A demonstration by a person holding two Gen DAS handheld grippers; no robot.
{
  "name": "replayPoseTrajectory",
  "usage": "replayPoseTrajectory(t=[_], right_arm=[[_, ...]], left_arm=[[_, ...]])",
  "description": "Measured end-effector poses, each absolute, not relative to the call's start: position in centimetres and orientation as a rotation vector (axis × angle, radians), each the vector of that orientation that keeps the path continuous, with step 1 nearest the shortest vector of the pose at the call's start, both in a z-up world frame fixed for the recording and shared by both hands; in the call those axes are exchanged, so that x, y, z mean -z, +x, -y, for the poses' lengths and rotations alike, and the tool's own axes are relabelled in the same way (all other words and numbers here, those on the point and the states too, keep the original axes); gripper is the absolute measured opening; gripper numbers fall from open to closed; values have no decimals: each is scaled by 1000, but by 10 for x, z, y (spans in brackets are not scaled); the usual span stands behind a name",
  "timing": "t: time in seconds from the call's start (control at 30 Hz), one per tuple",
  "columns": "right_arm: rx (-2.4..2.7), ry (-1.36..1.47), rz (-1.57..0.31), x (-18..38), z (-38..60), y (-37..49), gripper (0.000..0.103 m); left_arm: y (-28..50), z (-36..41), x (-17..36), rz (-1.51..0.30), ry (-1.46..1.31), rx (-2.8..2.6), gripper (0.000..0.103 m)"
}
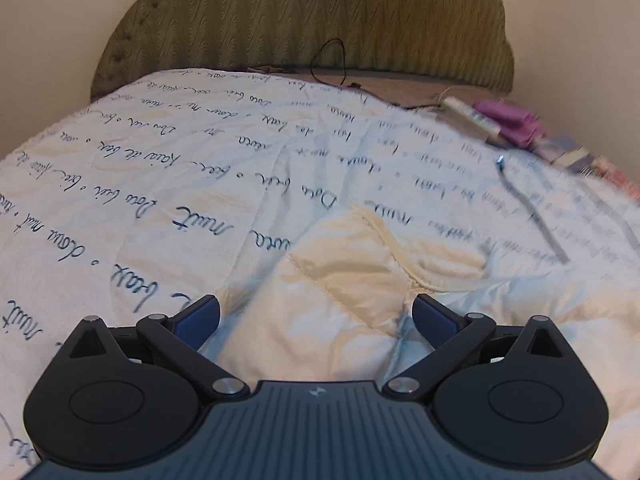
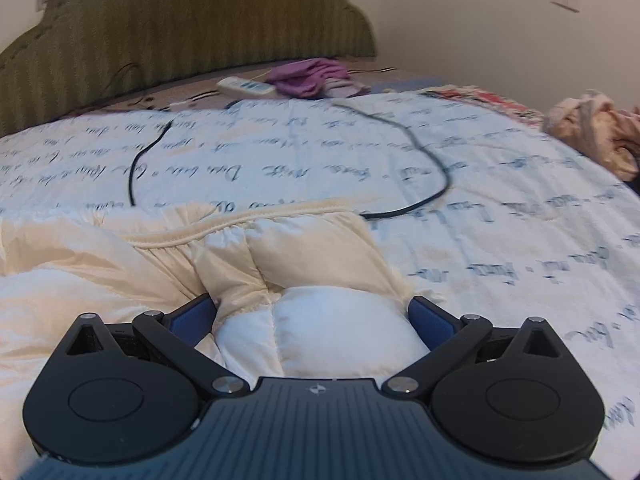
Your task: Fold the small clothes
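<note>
Bedspread (image 2: 500,200) bears one cream padded garment (image 2: 300,264).

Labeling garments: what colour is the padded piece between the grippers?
Cream to off-white quilted garment, with a gathered elastic edge; clearest in the right wrist view.

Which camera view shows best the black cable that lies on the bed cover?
The right wrist view. There the thin black cable runs in a long loop across the white printed bed cover, visible almost whole. In the left wrist view only a blurred grey stretch of it shows at the right edge.
</note>
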State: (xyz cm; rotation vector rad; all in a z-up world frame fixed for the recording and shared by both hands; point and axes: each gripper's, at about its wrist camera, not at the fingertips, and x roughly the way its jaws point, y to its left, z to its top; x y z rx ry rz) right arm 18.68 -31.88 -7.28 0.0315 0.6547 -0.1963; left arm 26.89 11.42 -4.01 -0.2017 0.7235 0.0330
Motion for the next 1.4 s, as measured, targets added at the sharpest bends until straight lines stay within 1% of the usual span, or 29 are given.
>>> replayPoseTrajectory(t=[0.07,0.17,0.27,0.37,0.47,0.63,0.73,0.8,0.97,1.0,1.07,1.1,1.13,1.17,1.2,1.23,1.27,1.3,1.33,1.4], right_arm=[[193,3,-588,60,308,167,103],[94,-96,-496,39,278,130,103],[-41,-232,-417,20,234,86,103],[-183,-358,-362,13,185,44,103],[-314,-482,-324,17,134,8,103],[-460,-619,-350,34,68,-26,103],[-457,-695,-353,45,42,-33,102],[-432,-745,-348,55,27,-38,102],[-363,-846,-245,71,-3,-43,100],[-355,-858,-233,72,-9,-41,98],[-360,-865,-223,75,-20,-36,90],[-369,-861,-229,75,-25,-32,81],[-377,-855,-236,76,-28,-29,67],[-384,-853,-244,76,-31,-27,59],[-396,-854,-257,78,-34,-24,46],[-413,-856,-270,80,-36,-21,33],[-426,-859,-276,83,-36,-21,31],[-430,-864,-270,84,-36,-22,25],[-435,-867,-266,83,-36,-24,25],[-452,-845,-279,80,-32,-25,20]], left_arm=[[259,-136,26,-702,-270,30,103],[254,-172,13,-723,-317,131,103],[252,-206,13,-772,-356,205,103],[253,-224,22,-805,-382,258,103],[254,-224,32,-835,-382,325,103],[265,-208,49,-899,-407,443,103],[275,-205,58,-921,-429,392,103],[280,-209,64,-920,-493,381,103],[293,-215,70,-921,-602,419,103],[296,-214,71,-927,-621,439,103],[300,-212,74,-947,-663,477,102],[301,-211,74,-948,-668,482,102],[302,-211,74,-945,-672,482,99],[301,-211,74,-944,-677,477,95],[301,-213,75,-947,-683,471,76],[301,-215,77,-960,-693,465,53],[301,-217,79,-973,-708,457,49],[300,-220,81,-973,-730,450,43],[297,-222,81,-966,-745,448,36],[292,-224,78,-943,-748,436,29]])
